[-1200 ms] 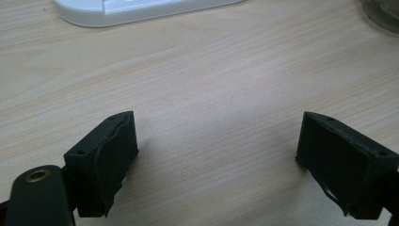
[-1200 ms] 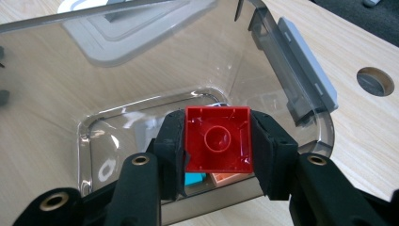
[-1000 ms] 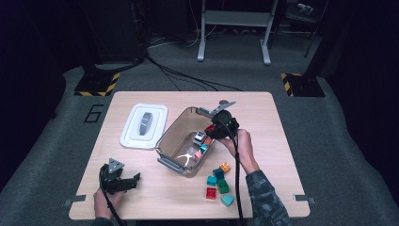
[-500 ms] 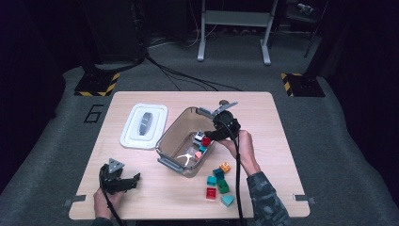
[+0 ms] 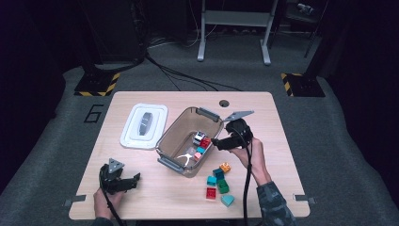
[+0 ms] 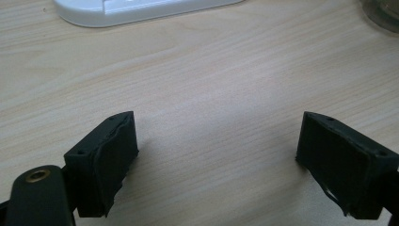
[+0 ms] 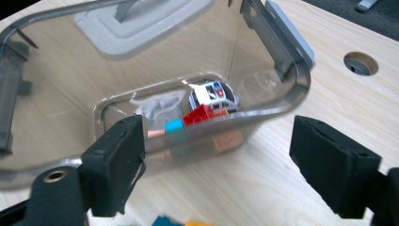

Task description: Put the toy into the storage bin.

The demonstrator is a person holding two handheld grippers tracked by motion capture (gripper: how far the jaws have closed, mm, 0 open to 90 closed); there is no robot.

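Observation:
A smoky clear plastic bin stands mid-table and holds a white toy car, a red brick, a teal brick and a pale piece. My right gripper hovers at the bin's right rim, open, with nothing between its jaws. In the right gripper view the bin wall lies just beyond the right gripper, with the car and red brick behind it. My left gripper rests open at the front left, and in its own view the left gripper is over bare wood.
The bin's white lid lies left of the bin, and its edge shows in the left gripper view. Several loose bricks sit near the front, right of the bin. A cable hole is at the table's back edge.
My right gripper has drawn back from over the bin toward its right rim. The left gripper has not moved.

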